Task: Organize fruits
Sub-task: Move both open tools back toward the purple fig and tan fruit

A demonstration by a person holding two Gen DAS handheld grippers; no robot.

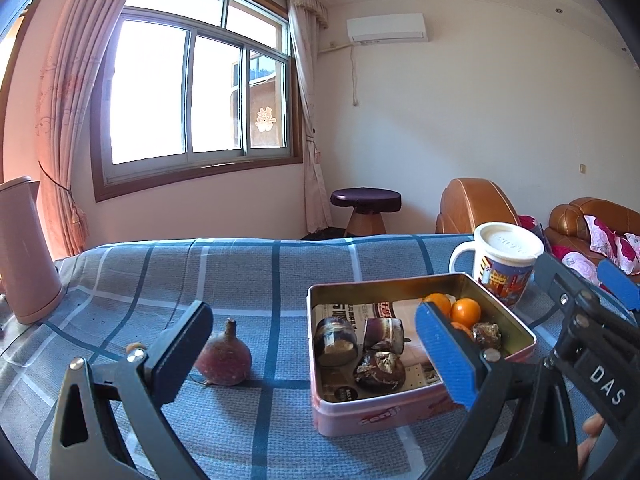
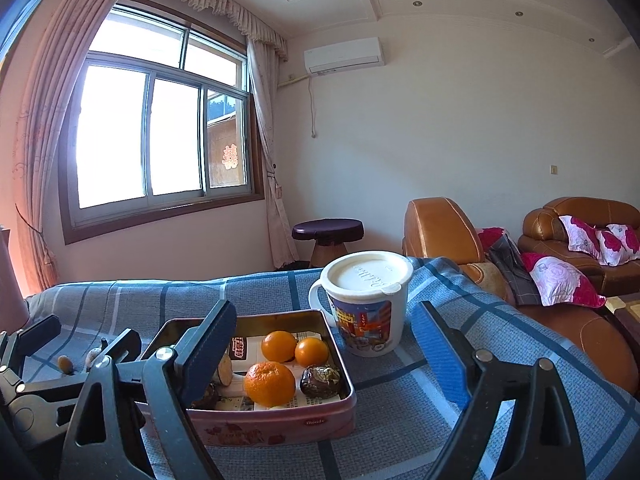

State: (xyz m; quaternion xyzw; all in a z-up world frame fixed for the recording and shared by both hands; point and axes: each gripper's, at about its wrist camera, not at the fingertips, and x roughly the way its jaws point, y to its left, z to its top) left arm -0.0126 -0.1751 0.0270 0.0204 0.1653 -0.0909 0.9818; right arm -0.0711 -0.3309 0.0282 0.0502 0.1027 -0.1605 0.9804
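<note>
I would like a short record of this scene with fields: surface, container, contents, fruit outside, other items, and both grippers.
surface: blue checked cloth
container: open pink tin, no lid on it
contents: three oranges, dark wrinkled fruits, printed paper lining
fruit outside: reddish fruit with stem, on the cloth left of the tin
other items: lidded mug behind the tin; pink jug at far left
left gripper: open, empty
right gripper: open, empty

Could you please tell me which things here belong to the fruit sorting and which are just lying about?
Job: tin, oranges, dark fruits in it, red fruit on the cloth, both open grippers.

Lying about: lidded mug, pink jug, stool, sofas.
</note>
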